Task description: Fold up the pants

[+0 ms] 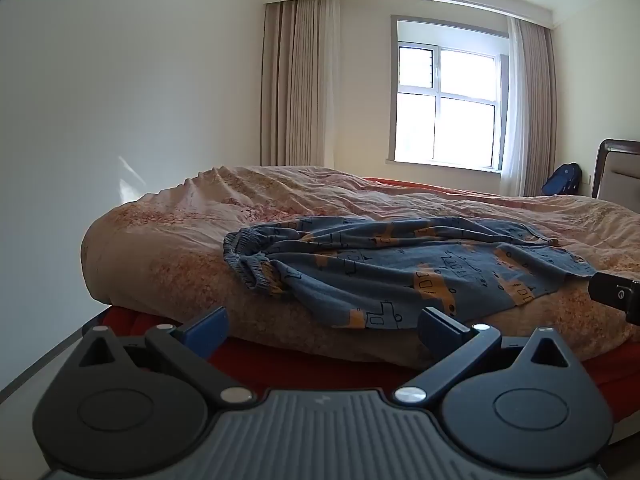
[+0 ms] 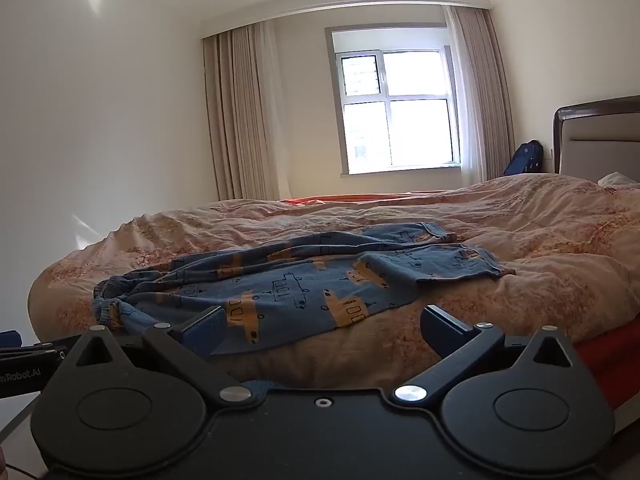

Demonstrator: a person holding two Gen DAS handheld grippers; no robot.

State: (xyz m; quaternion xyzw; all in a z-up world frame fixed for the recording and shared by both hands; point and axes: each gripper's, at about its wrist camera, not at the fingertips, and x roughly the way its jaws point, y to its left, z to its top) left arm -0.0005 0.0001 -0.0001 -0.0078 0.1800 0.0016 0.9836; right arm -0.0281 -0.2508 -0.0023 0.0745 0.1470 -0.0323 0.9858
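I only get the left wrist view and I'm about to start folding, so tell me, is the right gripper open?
Observer: Yes, the right gripper is open, with nothing between its fingers.
Operator: It hides the leg ends from me. Where are they?
Observer: The leg ends of the pants lie crumpled on the quilt, one behind the other.
Operator: Anything beyond them?
Observer: Only something white by the headboard, apart from the pants.
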